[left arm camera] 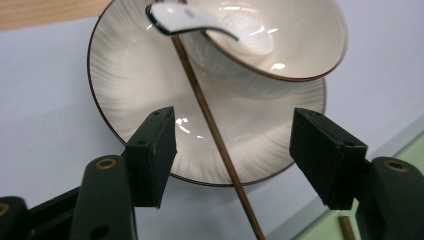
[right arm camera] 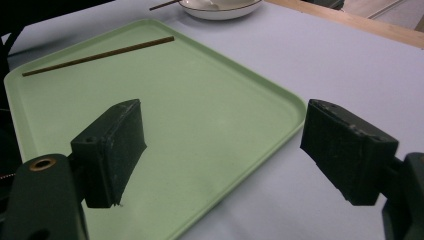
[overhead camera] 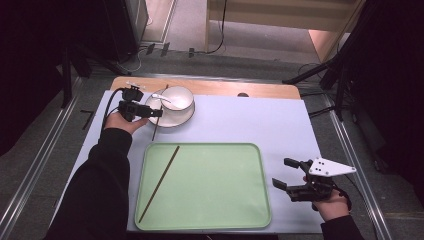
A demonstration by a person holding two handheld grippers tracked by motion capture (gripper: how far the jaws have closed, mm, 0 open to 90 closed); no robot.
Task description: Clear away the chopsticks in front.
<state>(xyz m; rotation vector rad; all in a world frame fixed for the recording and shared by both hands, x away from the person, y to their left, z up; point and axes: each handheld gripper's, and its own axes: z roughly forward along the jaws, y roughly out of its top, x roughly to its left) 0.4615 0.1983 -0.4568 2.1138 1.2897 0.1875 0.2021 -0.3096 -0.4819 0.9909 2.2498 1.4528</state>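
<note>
The left tongs (overhead camera: 156, 113) hang over the near-left rim of the plate (overhead camera: 187, 116), which sits toward the far left corner of the tabletop (overhead camera: 280, 125). Seen in the left gripper view, their jaws stand wide apart, one on each side of a brown chopstick (left arm camera: 215, 132) that leans across the plate, and neither pad touches it. This chopstick runs from the tabletop in front of the plate, over the rim, and up against the side of the white bowl (left arm camera: 295, 40) (a white spoon (left arm camera: 187, 22) rests in the bowl, its handle sticking out over the chopstick's far end).

A second chopstick (overhead camera: 160, 182) lies flat in the green tray (overhead camera: 225, 200), slanting along the tray's left side from near its far edge to its near left corner. The tray takes up the near middle of the tabletop.

The right tongs (overhead camera: 292, 175) rest near the near right corner of the tabletop, just beside the tray's right edge, jaws spread wide with nothing between them.
</note>
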